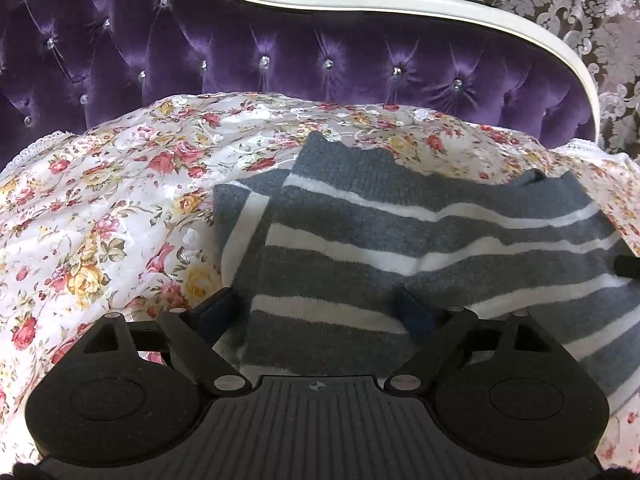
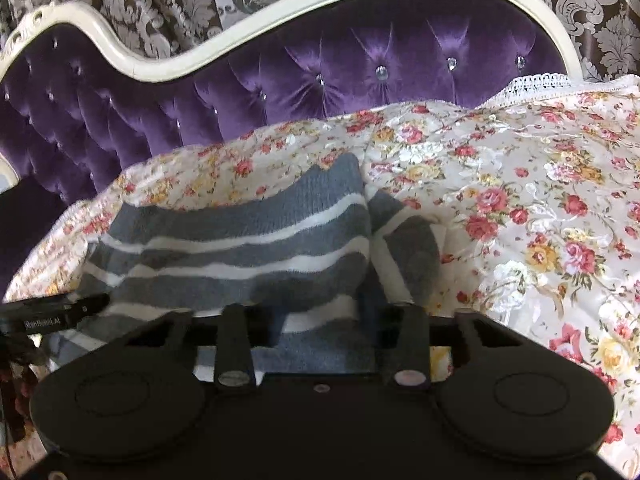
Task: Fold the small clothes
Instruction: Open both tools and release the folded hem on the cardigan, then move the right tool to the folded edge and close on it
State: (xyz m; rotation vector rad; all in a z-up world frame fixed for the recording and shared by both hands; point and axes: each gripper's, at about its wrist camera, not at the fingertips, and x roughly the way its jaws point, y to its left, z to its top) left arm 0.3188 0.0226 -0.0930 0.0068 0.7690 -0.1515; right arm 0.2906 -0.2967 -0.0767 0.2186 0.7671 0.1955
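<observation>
A small grey knit garment with white stripes (image 1: pixel 400 232) lies on the floral bedspread (image 1: pixel 100 208). One sleeve is folded in at its left side. My left gripper (image 1: pixel 320 312) is open, low over the garment's near left edge, one finger on the cloth and one beside it. In the right wrist view the garment (image 2: pixel 240 248) lies left of centre, a sleeve folded at its right side. My right gripper (image 2: pixel 320 316) is open over the garment's near right edge. The left gripper's finger shows at the far left of the right wrist view (image 2: pixel 60 312).
A purple tufted headboard (image 1: pixel 280 52) with a white frame (image 1: pixel 360 0) rises behind the bed. Patterned damask curtains (image 1: pixel 592 32) hang behind it. The floral spread (image 2: pixel 540 220) extends on both sides of the garment.
</observation>
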